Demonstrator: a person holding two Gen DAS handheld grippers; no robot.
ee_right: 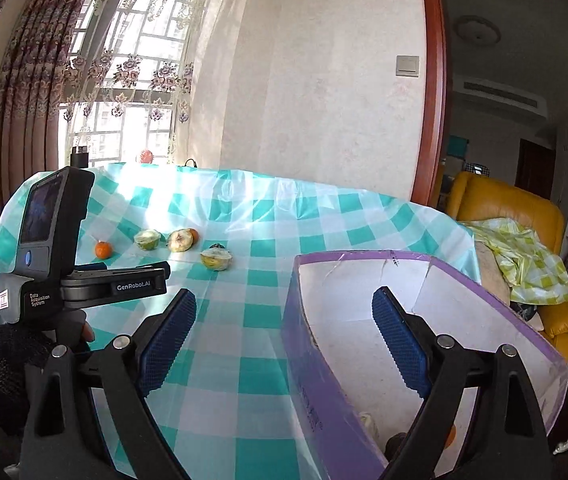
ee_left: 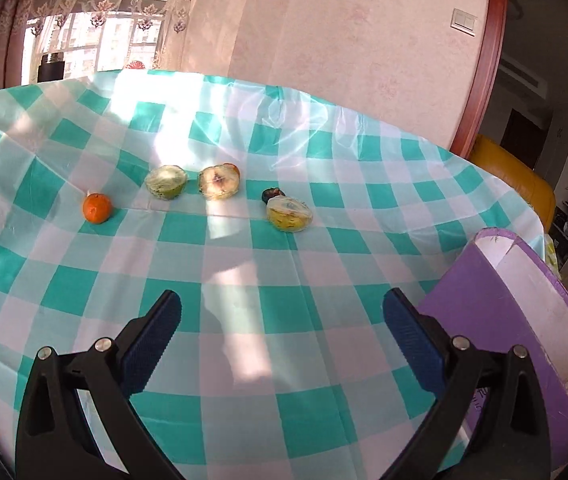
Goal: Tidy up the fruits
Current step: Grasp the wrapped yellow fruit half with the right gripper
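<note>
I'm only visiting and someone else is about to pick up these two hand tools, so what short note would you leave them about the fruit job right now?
Left gripper: open, empty, over the checked tablecloth.
Right gripper: open, empty, at the near wall of the purple box.
On the cloth, in a loose row: a small orange, three wrapped fruit halves, a dark fruit behind the rightmost half, and something orange behind the middle half.
Done: the box already holds some fruit; a pale piece and an orange one show at the bottom.
Left: move the fruit on the cloth into the box.
</note>
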